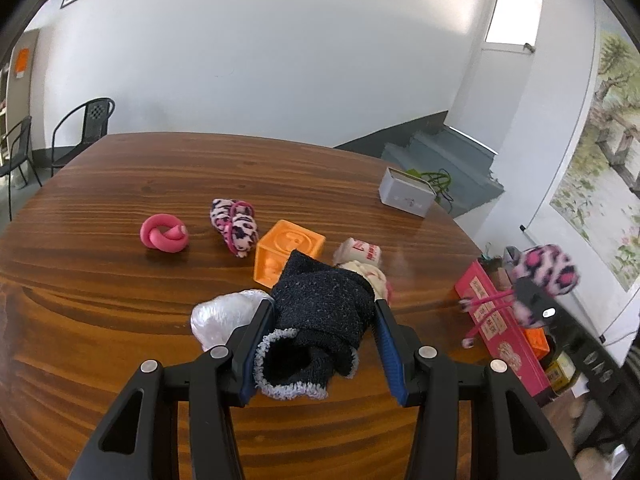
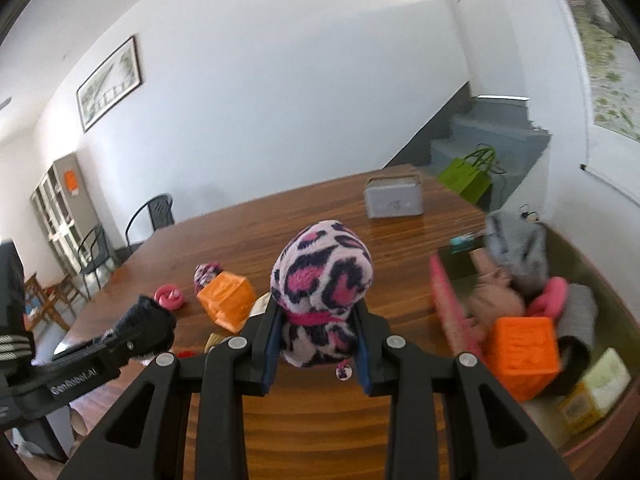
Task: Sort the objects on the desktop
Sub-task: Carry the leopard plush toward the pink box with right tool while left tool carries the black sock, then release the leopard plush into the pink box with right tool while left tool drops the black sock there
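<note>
Left wrist view: the left gripper (image 1: 324, 328) has its fingers closed narrowly on a dark knitted sock (image 1: 316, 320), whose long axis runs straight out along the fingers, pale-trimmed cuff toward the camera. On the wooden table (image 1: 120, 320) ahead lie a pink knotted toy (image 1: 164, 233), a leopard-print sock (image 1: 236, 227), an orange cube (image 1: 286, 250), a crumpled clear bag (image 1: 224, 316) and a cream bundle with red print (image 1: 362, 256), not legible. A pink-walled box (image 1: 500, 328) with unreadable printing stands at the right edge; a grey tin (image 1: 406, 192) sits well beyond. Right wrist view: the right gripper (image 2: 318, 336) holds a second leopard-print sock (image 2: 322, 280) upright between its fingers, raised above the table. The box (image 2: 448, 312) lies to its right and just ahead, holding another orange cube (image 2: 524, 358) and soft items. Judgement: the right hand is the nearer to the box; its load needs carrying rightward over the pink wall. The left gripper's arm reads "GenRobot.AI".
</note>
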